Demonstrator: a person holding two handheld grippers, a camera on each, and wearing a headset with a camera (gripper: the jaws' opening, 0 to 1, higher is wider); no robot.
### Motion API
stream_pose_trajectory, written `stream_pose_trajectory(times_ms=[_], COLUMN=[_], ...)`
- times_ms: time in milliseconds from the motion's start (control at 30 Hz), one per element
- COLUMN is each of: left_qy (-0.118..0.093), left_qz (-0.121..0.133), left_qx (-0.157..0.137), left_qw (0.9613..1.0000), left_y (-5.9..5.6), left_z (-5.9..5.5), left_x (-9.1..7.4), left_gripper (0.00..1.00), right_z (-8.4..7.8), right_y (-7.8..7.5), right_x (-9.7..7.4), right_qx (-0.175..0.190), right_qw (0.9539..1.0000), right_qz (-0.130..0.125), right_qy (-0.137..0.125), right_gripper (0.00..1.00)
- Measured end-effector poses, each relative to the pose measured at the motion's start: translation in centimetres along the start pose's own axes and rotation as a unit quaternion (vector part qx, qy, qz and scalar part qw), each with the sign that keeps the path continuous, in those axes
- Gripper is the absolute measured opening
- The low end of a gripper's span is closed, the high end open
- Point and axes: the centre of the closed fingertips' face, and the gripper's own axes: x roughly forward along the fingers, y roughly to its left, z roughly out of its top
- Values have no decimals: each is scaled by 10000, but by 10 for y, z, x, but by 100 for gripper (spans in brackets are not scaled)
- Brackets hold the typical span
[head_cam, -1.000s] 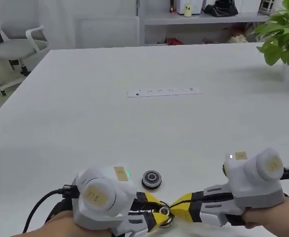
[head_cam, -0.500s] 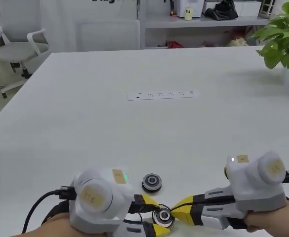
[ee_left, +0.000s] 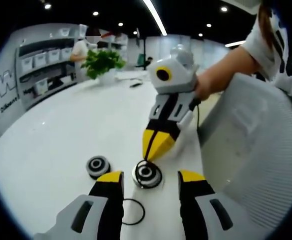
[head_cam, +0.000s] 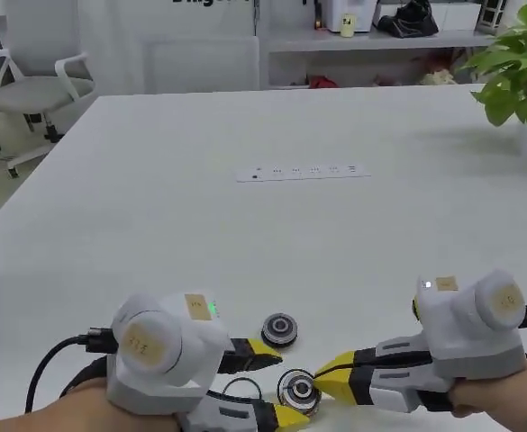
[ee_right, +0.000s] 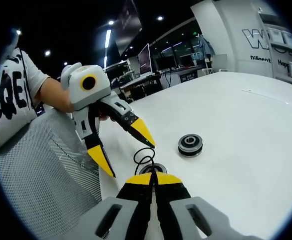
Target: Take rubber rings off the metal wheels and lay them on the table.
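Out on the middle of the white bench (head_cam: 155, 225) a white power strip (head_cam: 302, 171) lies well clear of the work. A leafy plant (head_cam: 520, 63) stands toward the far right corner. Beyond the far edge we see a shelf (head_cam: 371, 34) with boxes on it, and past the far left corner a white chair (head_cam: 29, 85). Nothing lies between these and the task's things.

All the task's things sit close to the near edge. The bare wheel (head_cam: 297, 390) lies flat, a small bright metal disc with a dark centre and no rubber around it. Just beside it, toward the left edge, the loose ring (head_cam: 240, 388) lies on the bench as a thin black loop, slightly out of round. A little farther from the near edge and apart from both lies the second wheel (head_cam: 278, 329), also flat, with a dark band around its rim.

The left tongs (head_cam: 283, 382) are released. Their yellow-tipped jaws are spread wide, and in the left gripper view the bare wheel lies just beyond the gap between them. The loose ring lies partly under one jaw and neither jaw grasps it.

The right tongs (head_cam: 322, 376) are clenched, yellow tips pressed together against the rim of the bare wheel. We cannot tell whether they pinch the rim or only touch it.
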Motion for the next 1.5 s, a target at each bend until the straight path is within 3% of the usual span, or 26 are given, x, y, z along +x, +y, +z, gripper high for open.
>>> stream_pose_trajectory(times_ms=[567,1000,1233,1500], left_qy=[-231,-236,-228,-204], left_qz=[144,417,596,684], left_qx=[-271,-401,-536,-620], left_qw=[9993,9980,9965,9955], left_y=[7,19,27,28], left_z=[0,-14,-24,-30], left_x=[-27,-50,-61,-67], left_gripper=[53,56,57,57], right_z=[15,28,28,26], right_y=[9,16,17,20], right_x=[3,19,31,41], right_qx=[-142,-256,-237,-175], right_qw=[9997,9989,9984,9977], right_qz=[174,384,485,601], right_qy=[-22,59,159,246], right_gripper=[0,0,0,0])
